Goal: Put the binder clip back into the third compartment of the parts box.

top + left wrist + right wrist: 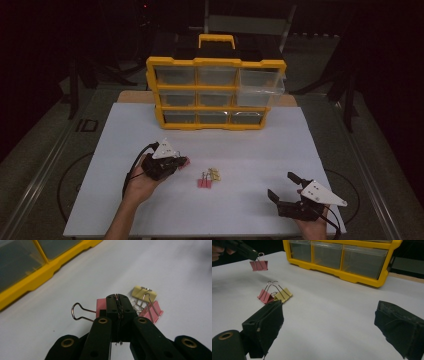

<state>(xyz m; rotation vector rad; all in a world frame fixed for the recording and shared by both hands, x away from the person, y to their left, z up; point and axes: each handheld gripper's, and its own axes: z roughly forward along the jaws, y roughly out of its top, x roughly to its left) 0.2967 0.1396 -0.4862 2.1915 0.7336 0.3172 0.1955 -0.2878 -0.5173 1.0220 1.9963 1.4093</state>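
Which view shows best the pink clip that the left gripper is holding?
The right gripper view: the held pink clip hangs whole, side-on, from the left gripper. In the left gripper view the jaws cover most of it. In the high view it is a small pink spot.

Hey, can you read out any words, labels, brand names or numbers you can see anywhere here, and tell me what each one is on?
No readable text anywhere.
Yellow drawer organizer: no legible label or brand on frame or drawers.
Pink binder clip held by the left tongs: plain, no print visible.
Pink clip and yellow clip lying on the white table: no marks.
Right tongs: no lettering.
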